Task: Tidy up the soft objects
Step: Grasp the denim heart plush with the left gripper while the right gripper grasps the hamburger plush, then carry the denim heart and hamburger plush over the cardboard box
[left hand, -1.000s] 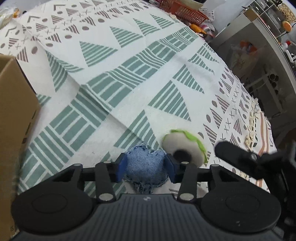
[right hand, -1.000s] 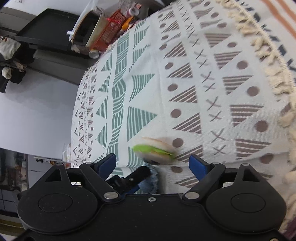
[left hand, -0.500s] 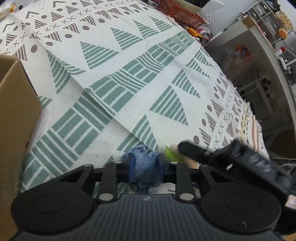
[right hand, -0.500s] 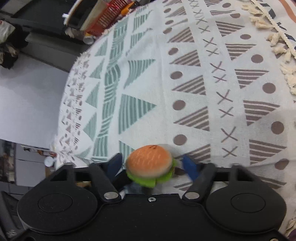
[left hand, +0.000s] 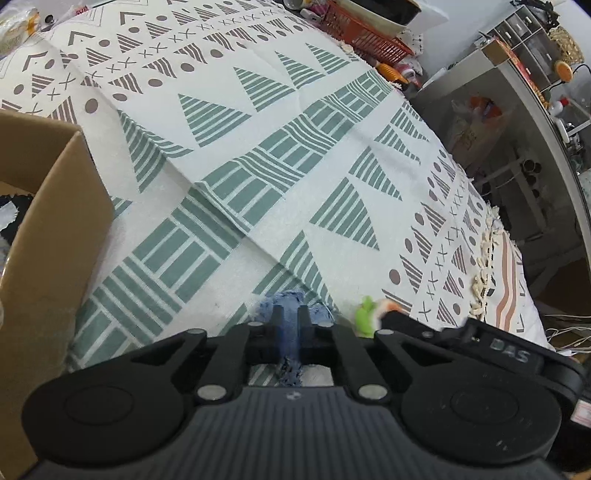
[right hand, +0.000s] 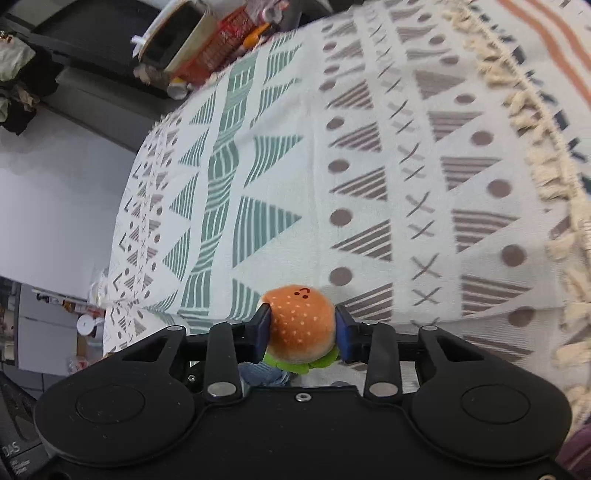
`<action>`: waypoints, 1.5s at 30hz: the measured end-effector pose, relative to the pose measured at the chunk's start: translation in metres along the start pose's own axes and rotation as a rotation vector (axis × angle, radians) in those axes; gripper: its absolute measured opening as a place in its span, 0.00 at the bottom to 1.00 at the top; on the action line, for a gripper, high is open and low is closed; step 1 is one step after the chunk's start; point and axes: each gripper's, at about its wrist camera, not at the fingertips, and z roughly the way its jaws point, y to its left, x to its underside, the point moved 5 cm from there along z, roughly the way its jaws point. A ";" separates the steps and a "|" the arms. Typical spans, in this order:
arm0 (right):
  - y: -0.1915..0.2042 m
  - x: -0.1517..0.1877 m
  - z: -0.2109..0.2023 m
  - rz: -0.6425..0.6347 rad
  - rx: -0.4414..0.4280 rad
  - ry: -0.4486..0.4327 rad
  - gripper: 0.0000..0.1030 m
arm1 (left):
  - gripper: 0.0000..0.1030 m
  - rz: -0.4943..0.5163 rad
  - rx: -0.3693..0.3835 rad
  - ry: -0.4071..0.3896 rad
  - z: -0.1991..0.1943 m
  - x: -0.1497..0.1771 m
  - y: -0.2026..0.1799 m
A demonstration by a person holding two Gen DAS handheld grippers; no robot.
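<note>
My left claw (left hand: 290,325) is squeezed tight on a scrap of blue denim (left hand: 291,314), the cloth pinched thin between the two fingers with frayed threads hanging below them. The denim bunches out ahead of the fingertips, over the patterned cloth (left hand: 258,177) that covers the table. Just to its right I see my right claw (right hand: 302,326), clamped on a plush burger (right hand: 301,325): the pads press the orange bun from both sides, and its green felt lettuce sticks out underneath. In the right wrist view a bit of the denim shows below the burger. Farther out, a cardboard box (left hand: 51,229) stands at my left, touching the cloth. At the far edge of the table sits an orange basket (left hand: 364,33).
</note>
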 end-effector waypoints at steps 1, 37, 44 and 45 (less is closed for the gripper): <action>-0.002 0.000 -0.002 0.003 0.008 -0.007 0.34 | 0.06 0.003 0.005 0.006 0.001 0.000 -0.001; -0.013 0.007 0.012 0.039 -0.022 0.083 0.31 | 0.39 0.044 -0.105 -0.059 0.001 0.007 -0.015; -0.006 0.009 -0.001 0.031 -0.045 0.058 0.31 | 0.39 0.041 -0.087 -0.103 -0.030 0.001 -0.013; -0.003 0.009 -0.003 0.029 -0.050 0.054 0.31 | 0.39 0.040 -0.084 -0.108 -0.034 0.001 -0.012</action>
